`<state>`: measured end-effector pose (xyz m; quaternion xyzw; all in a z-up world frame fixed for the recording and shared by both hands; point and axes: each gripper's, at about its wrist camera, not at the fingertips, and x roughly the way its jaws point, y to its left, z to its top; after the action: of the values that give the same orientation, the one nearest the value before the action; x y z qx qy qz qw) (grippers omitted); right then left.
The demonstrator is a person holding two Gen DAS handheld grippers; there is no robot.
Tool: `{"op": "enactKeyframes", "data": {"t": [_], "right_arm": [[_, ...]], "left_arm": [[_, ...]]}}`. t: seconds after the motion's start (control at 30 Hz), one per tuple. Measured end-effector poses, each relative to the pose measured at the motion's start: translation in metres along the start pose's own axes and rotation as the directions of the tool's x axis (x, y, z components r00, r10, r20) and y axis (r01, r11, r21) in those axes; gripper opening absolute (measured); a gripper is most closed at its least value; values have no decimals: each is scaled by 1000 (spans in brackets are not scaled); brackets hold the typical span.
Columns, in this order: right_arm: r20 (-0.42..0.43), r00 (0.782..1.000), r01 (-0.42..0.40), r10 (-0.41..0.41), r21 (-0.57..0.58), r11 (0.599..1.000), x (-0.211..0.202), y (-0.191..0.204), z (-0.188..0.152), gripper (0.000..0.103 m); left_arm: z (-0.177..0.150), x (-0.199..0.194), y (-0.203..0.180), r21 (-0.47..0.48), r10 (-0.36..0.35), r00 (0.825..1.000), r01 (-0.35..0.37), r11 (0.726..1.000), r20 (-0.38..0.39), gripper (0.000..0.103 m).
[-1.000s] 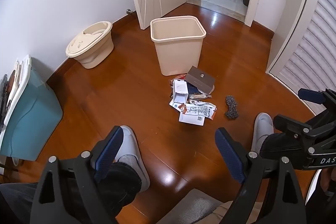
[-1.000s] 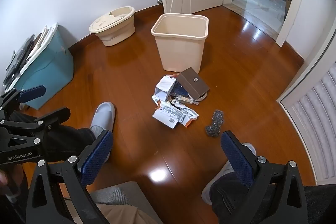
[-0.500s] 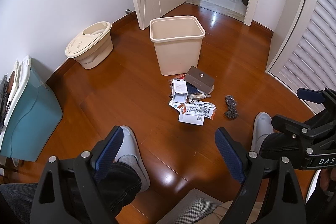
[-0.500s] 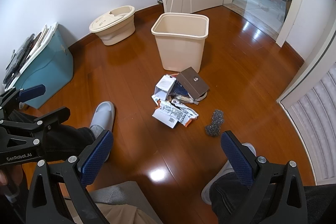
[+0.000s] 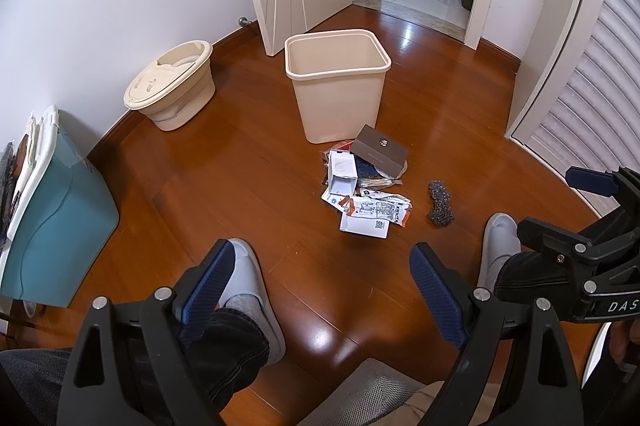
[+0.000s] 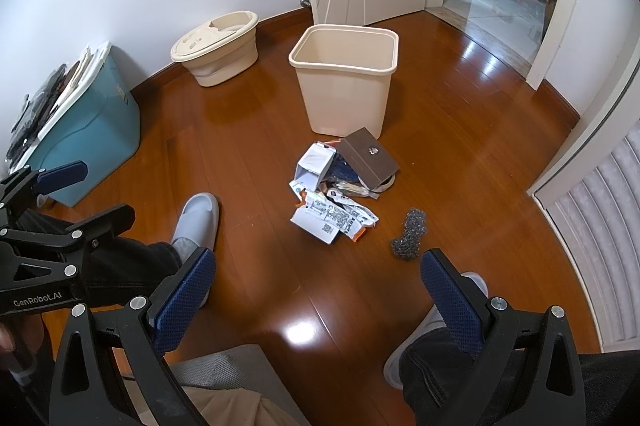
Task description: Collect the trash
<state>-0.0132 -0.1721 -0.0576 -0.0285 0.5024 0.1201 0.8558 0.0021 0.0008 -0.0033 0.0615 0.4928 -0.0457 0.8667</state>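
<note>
Crumpled white wrappers, one torn white carton and one brown box (image 5: 379,151) made a single trash pile (image 5: 366,186) ahead of the left gripper (image 5: 320,290) and right gripper (image 6: 316,300), both spread and empty; one grey scouring pad (image 6: 409,234) lay beside it, one beige wastebasket (image 5: 338,82) beyond.

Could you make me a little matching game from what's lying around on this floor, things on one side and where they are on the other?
Things:
1. bin
2. brown box
3. scrubber
4. blue tub

Places:
A. alone on bare floor, right of the litter
B. against the left wall
C. upright behind the litter
D. tilted on top of the litter

Pairs: 1-C, 2-D, 3-A, 4-B
</note>
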Motion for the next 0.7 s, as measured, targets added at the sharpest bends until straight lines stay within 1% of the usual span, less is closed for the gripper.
{"op": "enactKeyframes", "data": {"t": [0.7], "right_arm": [[-1, 1000, 1, -1, 0, 1000, -1, 1, 1, 103]], "left_arm": [[-3, 2, -4, 2, 0, 1000, 0, 1000, -6, 89]]}}
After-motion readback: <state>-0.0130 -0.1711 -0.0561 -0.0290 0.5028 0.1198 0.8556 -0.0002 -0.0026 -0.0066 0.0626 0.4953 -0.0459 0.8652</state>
